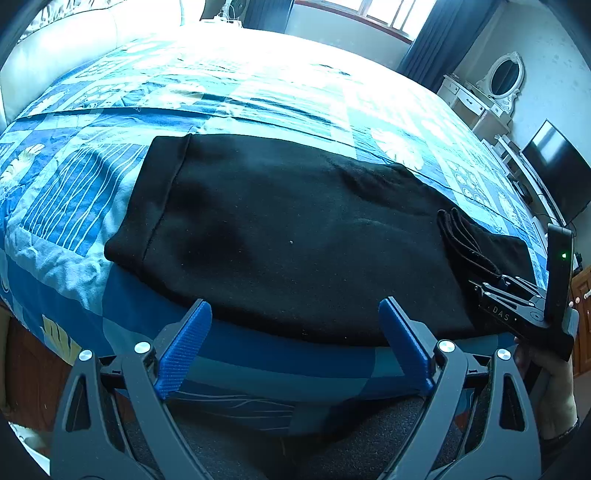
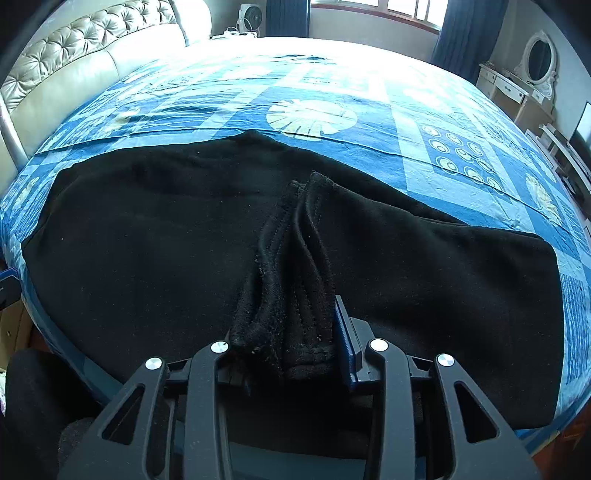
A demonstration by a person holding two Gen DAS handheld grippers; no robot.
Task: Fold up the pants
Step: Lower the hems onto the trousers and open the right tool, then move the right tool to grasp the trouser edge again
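Black pants lie flat across the near side of the bed, waistband to the left in the left wrist view. They also fill the right wrist view. My left gripper is open and empty, its blue pads just short of the pants' near edge. My right gripper is shut on a bunched hem of the pants and holds it raised over the rest of the cloth. The right gripper also shows at the right of the left wrist view, with the hem standing up from it.
The bed has a blue patterned cover and a padded headboard at the left. A white dresser with an oval mirror and a dark TV stand at the right. A window lies beyond the bed.
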